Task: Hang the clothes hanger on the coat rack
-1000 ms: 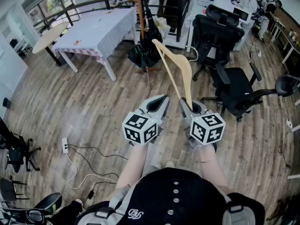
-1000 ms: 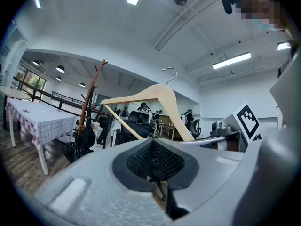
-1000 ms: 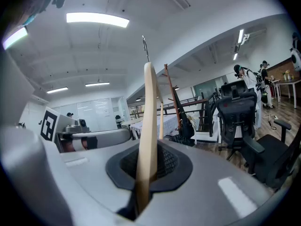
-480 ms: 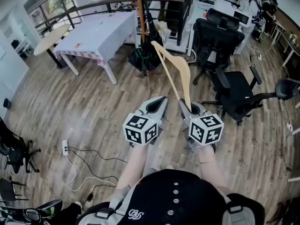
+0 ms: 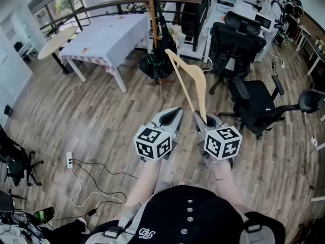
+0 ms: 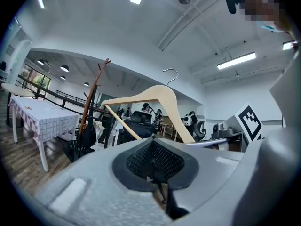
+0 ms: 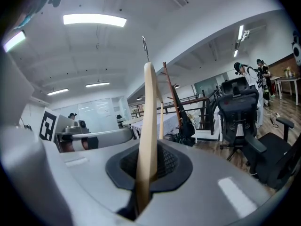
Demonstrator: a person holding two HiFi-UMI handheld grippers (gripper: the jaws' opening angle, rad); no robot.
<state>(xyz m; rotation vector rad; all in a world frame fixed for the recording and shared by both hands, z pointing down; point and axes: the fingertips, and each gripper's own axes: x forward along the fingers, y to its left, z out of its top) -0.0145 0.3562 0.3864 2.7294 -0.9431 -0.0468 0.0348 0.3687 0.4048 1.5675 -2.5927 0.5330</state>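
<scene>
Clothes hanger point(image 5: 203, 94) of pale wood is pinched at the end of one arm by the right gripper point(image 5: 202, 118) and stands upright, hook on top. The left gripper point(image 5: 170, 117) is just beside, its jaws pressed together on nothing. The coat rack point(image 5: 151, 14) stands beyond, apart from the hanger. Black office chairs point(image 5: 238, 39) are at the right.

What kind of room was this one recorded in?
Most likely an open-plan office or workspace: black swivel office chairs stand about on a wood-plank floor, a long table with a cloth stands by a railing, and strip lights run along the ceiling.
</scene>
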